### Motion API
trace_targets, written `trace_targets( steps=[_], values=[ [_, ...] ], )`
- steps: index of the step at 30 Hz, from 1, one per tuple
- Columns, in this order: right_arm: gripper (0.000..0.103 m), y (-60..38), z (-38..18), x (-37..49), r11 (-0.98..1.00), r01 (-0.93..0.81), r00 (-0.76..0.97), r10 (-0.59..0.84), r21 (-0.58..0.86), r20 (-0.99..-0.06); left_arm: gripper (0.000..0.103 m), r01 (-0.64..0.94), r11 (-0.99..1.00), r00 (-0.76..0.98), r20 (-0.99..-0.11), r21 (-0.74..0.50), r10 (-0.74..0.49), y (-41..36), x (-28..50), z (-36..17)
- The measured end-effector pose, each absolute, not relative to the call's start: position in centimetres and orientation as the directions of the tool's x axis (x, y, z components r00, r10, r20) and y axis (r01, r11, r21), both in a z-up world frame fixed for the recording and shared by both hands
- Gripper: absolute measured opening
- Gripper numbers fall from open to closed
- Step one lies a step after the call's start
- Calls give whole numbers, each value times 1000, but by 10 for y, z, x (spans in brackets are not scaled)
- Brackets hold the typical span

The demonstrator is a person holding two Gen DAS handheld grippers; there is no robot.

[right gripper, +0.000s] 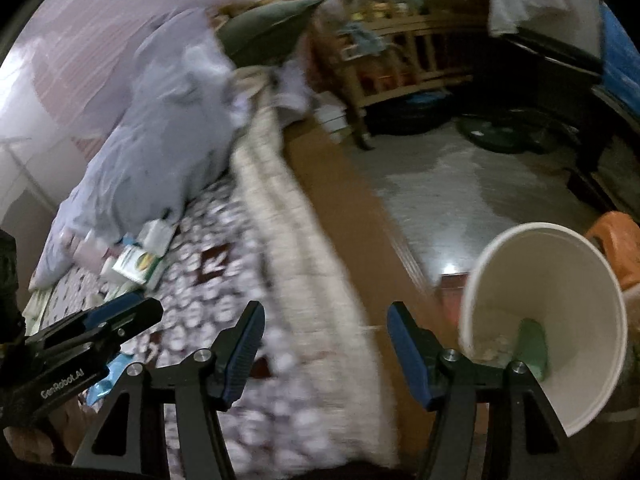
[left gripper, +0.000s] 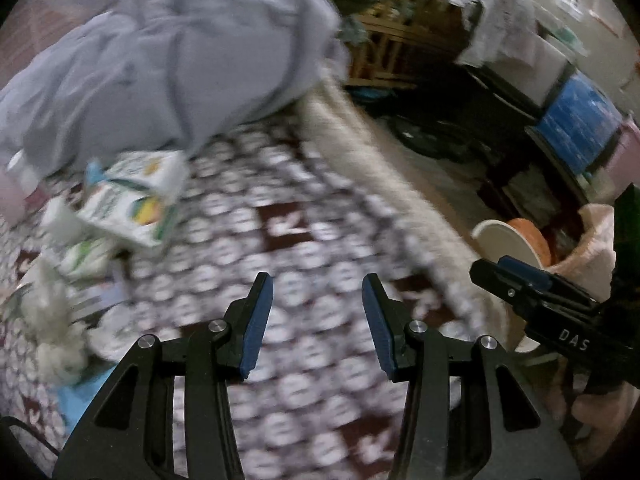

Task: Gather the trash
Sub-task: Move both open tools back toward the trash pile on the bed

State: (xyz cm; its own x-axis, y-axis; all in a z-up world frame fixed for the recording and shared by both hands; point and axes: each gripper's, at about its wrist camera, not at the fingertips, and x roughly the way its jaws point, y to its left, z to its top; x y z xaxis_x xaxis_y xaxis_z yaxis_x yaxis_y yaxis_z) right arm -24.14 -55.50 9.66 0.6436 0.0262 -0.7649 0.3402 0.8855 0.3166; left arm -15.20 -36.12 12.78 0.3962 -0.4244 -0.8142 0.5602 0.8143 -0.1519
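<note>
Left wrist view showed left gripper (left gripper: 317,322) and right gripper (right gripper: 325,354) both with fingers apart and empty, trash (left gripper: 132,200) lying well ahead-left of the left fingers on the bed (left gripper: 304,240); blur suggested fast motion, risking overshoot past it.

Cartons and wrappers (left gripper: 132,196) litter the patterned bedspread (left gripper: 304,240)
</note>
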Motion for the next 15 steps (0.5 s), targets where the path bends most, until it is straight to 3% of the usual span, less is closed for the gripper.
trace_targets(
  steps=[15],
  values=[
    [62,-411,80,-163,948,45,566,235,314,-790,45,323,940,494,-828,-108,-265,-185,-105,125]
  ],
)
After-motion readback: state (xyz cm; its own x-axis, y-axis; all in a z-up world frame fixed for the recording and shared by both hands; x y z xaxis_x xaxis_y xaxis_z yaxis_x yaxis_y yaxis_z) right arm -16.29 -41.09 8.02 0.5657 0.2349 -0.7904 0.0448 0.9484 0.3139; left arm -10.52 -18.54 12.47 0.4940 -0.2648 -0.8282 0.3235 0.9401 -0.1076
